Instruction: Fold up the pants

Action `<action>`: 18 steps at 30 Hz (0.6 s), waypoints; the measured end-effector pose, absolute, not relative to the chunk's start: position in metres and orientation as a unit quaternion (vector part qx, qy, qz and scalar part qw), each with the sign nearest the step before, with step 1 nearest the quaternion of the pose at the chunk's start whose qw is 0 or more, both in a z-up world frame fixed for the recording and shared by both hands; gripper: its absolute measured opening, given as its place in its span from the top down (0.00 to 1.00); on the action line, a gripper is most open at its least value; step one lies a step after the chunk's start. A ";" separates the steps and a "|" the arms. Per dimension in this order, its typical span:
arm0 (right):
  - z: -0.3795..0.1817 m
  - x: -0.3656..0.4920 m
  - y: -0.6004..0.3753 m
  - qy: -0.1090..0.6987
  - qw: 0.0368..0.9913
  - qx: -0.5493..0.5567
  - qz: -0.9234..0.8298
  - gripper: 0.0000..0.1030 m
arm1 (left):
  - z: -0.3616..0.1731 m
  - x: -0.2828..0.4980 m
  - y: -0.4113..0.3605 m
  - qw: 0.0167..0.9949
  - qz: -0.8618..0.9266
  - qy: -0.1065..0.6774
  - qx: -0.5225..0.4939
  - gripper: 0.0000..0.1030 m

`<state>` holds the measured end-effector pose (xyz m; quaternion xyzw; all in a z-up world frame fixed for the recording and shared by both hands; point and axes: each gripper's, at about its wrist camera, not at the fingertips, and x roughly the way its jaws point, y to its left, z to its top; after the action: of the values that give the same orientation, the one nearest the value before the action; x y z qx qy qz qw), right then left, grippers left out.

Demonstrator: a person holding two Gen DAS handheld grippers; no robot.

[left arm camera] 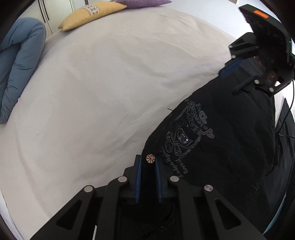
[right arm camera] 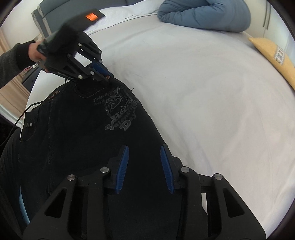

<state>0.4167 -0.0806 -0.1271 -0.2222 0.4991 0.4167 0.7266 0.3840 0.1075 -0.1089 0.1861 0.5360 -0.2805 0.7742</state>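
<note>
Black pants [left arm camera: 221,133] with grey printed lettering hang stretched between my two grippers above the white bed [left arm camera: 92,92]. My left gripper [left arm camera: 148,162] is shut on the waistband, beside a round metal button [left arm camera: 150,158]. In the right wrist view the pants [right arm camera: 83,133] fill the lower left, and the left gripper [right arm camera: 107,74] pinches their far corner. My right gripper [right arm camera: 144,149] has its blue pads [right arm camera: 166,166] apart, with black cloth lying between them. In the left wrist view the right gripper [left arm camera: 230,68] sits at the pants' far top edge.
A blue duvet [left arm camera: 20,61] is bunched at one side of the bed. A yellow pillow [left arm camera: 90,14] and a purple pillow [left arm camera: 143,2] lie at the bed's far edge. White wardrobe doors [left arm camera: 55,9] stand beyond. A thin black cable [right arm camera: 20,114] hangs by the pants.
</note>
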 end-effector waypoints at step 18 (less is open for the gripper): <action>-0.142 0.422 -0.033 0.525 0.682 -0.278 0.427 0.88 | -0.077 0.345 0.136 0.806 -0.287 0.481 0.193 0.86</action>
<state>0.4218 -0.0330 -0.1416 -0.2783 0.5247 0.4267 0.6820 0.3447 0.1359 -0.0766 0.1929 0.4805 -0.2870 0.8059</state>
